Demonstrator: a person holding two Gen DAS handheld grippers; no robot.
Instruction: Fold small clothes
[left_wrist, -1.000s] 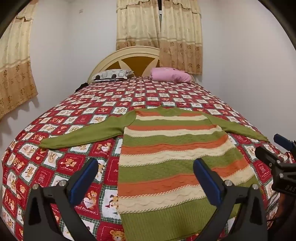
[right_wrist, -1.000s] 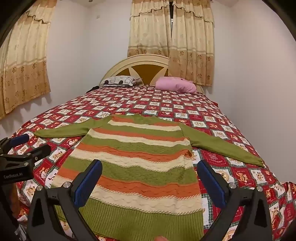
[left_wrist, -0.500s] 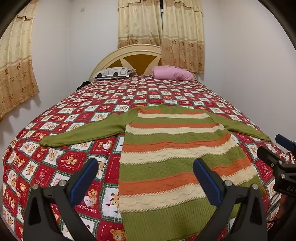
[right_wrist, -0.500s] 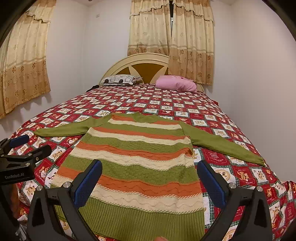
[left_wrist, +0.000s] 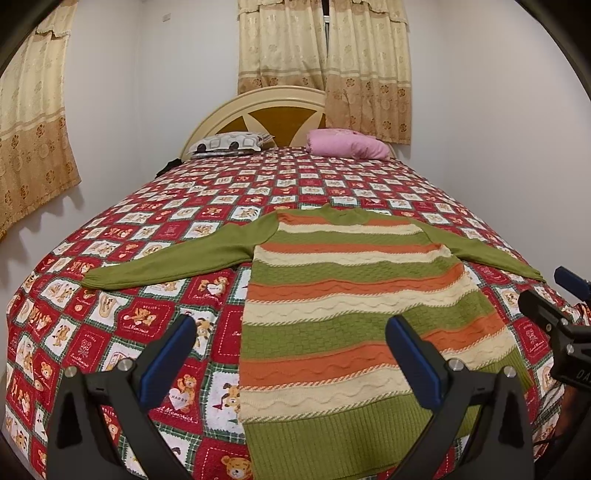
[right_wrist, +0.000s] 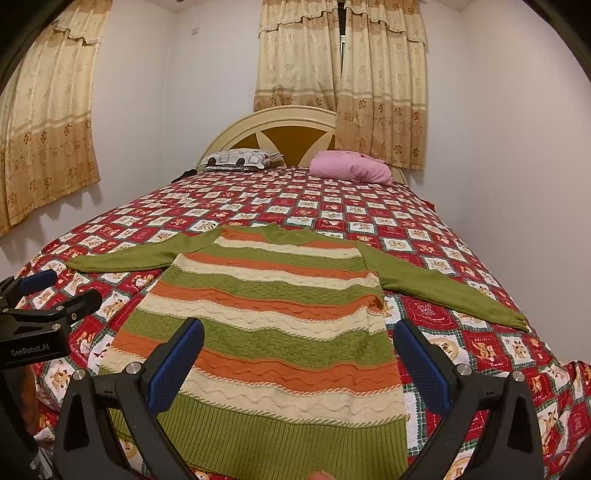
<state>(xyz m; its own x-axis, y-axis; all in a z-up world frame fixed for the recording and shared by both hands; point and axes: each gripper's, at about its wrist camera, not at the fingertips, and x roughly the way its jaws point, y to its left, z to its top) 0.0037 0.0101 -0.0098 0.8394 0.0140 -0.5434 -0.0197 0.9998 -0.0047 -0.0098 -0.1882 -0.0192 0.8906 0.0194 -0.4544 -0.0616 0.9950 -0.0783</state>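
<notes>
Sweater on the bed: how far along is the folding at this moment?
Done: the sweater lies flat on the quilt, hem nearest the cameras, both sleeves spread out to the sides. In hand: nothing; the left gripper and right gripper hover over the hem with jaws wide open, gripping no cloth. Left: every fold, since the left sleeve and right sleeve are untucked and the body is unfolded.
</notes>
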